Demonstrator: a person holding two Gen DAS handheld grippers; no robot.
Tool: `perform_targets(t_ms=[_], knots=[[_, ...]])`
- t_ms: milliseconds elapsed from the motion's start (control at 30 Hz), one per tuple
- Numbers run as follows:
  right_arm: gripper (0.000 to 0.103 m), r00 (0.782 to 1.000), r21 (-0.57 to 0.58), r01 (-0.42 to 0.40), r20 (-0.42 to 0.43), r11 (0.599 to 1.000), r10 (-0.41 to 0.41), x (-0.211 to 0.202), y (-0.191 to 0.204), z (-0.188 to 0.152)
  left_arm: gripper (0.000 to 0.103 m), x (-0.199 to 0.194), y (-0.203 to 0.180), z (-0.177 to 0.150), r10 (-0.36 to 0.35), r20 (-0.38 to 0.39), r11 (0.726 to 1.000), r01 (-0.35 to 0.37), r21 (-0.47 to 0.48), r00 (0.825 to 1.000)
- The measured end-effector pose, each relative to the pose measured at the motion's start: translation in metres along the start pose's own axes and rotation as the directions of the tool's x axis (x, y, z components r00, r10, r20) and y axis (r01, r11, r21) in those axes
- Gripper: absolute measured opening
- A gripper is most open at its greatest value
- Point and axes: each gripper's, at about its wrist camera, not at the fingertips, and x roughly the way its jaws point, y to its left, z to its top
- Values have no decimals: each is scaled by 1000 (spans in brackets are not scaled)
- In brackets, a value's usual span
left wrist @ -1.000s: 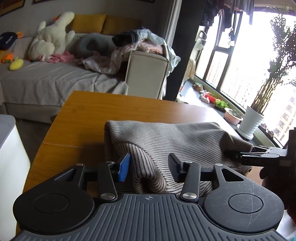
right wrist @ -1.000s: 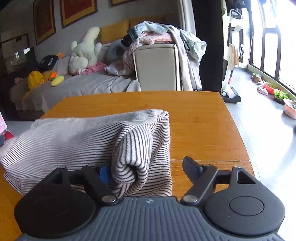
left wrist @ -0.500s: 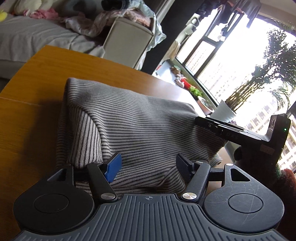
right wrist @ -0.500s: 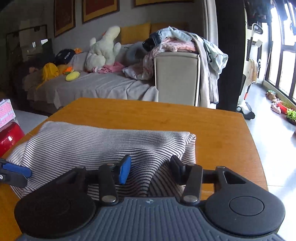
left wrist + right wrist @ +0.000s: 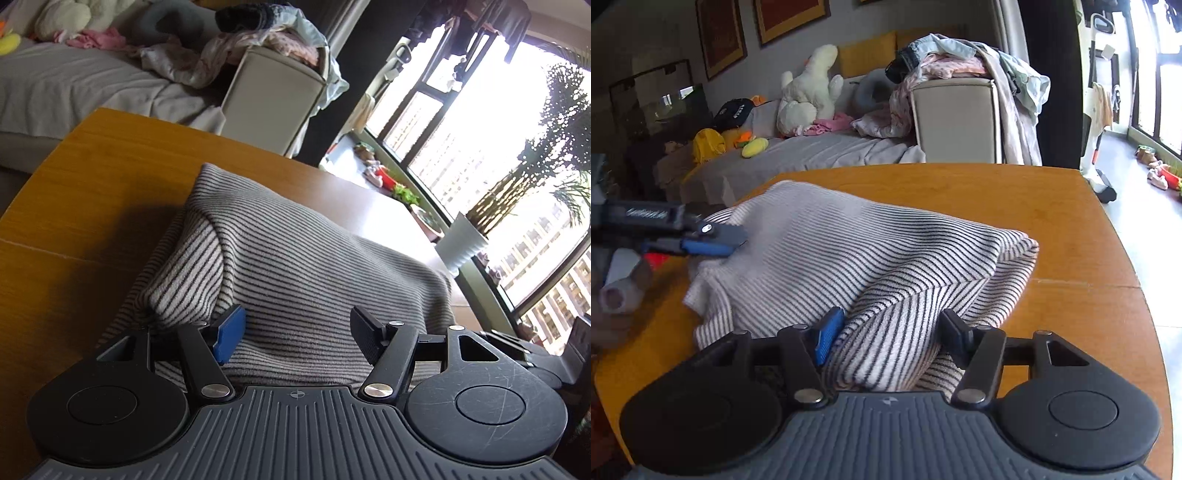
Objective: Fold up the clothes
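Striped sweater (image 5: 871, 254) lies bunched on the wooden table (image 5: 1052, 206); left gripper (image 5: 295, 334) stands apart over it, right gripper (image 5: 892, 334) is opening around a fold.

A grey-and-white striped knit garment (image 5: 871, 254) lies folded in a thick bundle on the wooden table (image 5: 1052, 206).

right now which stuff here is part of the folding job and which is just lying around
In the job:
- striped garment on the wooden table
- left gripper, garment between its fingers
- right gripper, jaws opening, fabric between them

Lying about:
- clothes heap
- plush toy
- potted plant
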Motion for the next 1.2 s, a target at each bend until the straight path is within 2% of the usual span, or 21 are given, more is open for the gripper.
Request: perform_targets(t_ms=[133,267,400,433,467,567,667,800,867,1000,1200], knots=[[66,1000,-60,-26,-3,998,26,-17,12,0,69,9,0,11,26,9,1000,-26,4,1000],[77,997,-52,4,76,999,0,-35,0,20,75,0,-8,10,55,12,998,-56,23,998],[76,986,-66,89,145,994,-79,-33,-13,47,76,-21,-23,-1,48,35,997,-50,54,998],[72,984,-78,113,149,991,-101,-27,-15,53,76,-26,-27,-4,33,40,998,-35,54,999],[66,983,-87,129,143,988,-116,-18,-16,58,76,-31,-33,-6,16,45,998,-18,55,999],[63,986,-105,145,92,984,-136,17,-19,65,67,-37,-48,-13,-32,33,997,29,69,999],[63,989,-131,149,32,980,-146,44,-18,58,62,-31,-58,-22,-78,-25,993,80,85,997],[62,991,-93,136,15,986,-135,46,-22,43,60,-14,-55,-31,-46,-73,994,53,97,996],[62,991,-82,133,9,988,-132,44,-23,35,55,-8,-49,-31,-38,-75,995,44,93,996],[63,992,-82,128,6,988,-128,24,-18,19,53,1,-41,-23,-30,-65,995,37,94,997],[63,998,-80,70,-4,994,-71,1,3,-1,48,16,-39,-11,18,-34,990,-14,137,999]])
